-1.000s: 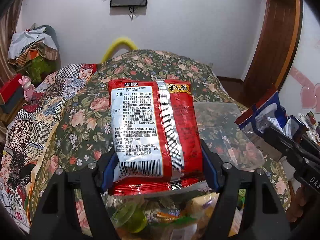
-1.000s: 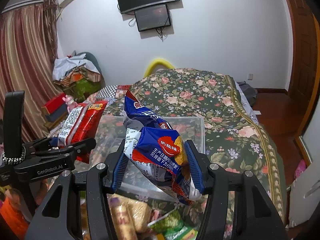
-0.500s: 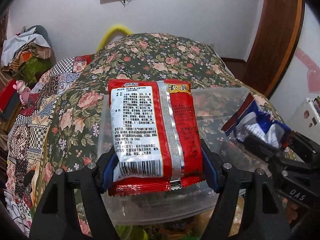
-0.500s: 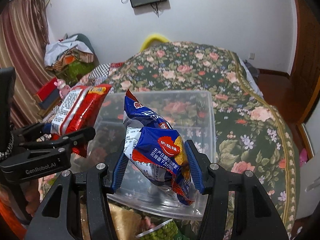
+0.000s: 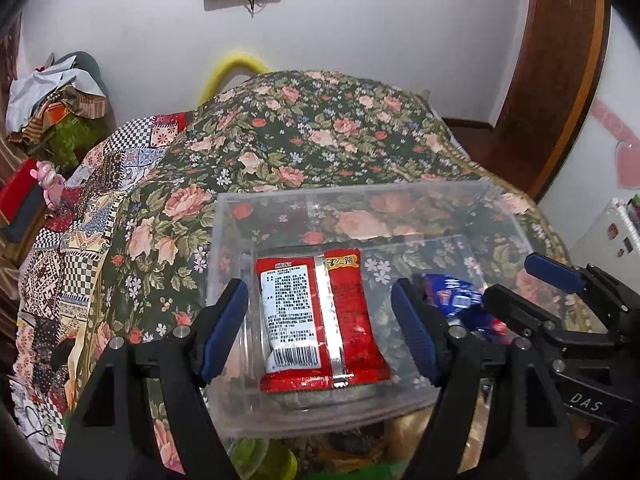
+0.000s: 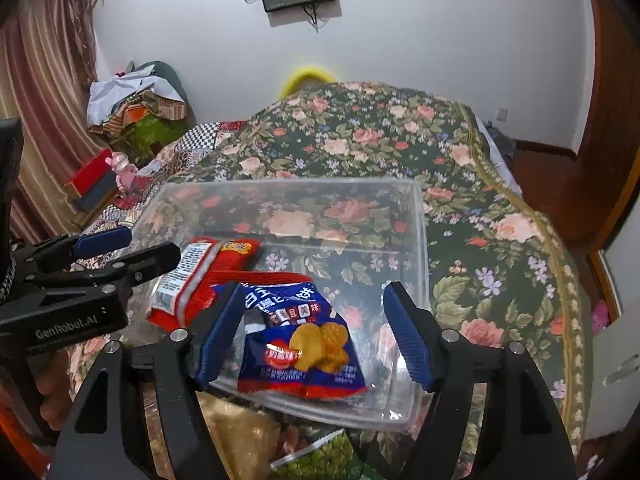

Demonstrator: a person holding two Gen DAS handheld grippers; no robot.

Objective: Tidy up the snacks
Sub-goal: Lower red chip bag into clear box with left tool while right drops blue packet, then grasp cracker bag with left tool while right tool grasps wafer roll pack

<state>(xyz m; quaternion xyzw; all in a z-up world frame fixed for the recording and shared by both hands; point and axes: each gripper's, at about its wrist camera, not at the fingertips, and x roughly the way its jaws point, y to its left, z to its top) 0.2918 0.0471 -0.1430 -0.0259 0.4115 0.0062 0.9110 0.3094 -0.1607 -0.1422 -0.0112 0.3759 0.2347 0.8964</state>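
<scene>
A clear plastic bin (image 5: 352,192) (image 6: 288,184) stands on the floral bedspread. Inside it, flat on the floor, lies a red snack packet (image 5: 320,320) (image 6: 200,276), back side up. My left gripper (image 5: 320,332) hovers over it, open, its pads clear of both packet edges. A blue cracker packet (image 6: 304,344) (image 5: 452,296) rests in the bin to the right of the red one and partly on it. My right gripper (image 6: 312,336) straddles it with its jaws opening; the packet's left edge lies against the left pad and the right pad is well clear.
Several loose snack bags lie in front of the bin's near wall, among them a green one (image 6: 320,456) and a pale yellow one (image 6: 240,432). A patchwork quilt (image 5: 80,208) covers the bed's left side. A hand (image 6: 52,396) holds the left gripper.
Both packets were clamped above the bin. Both grippers came down and spread, and the red and blue packets dropped into the bin.
</scene>
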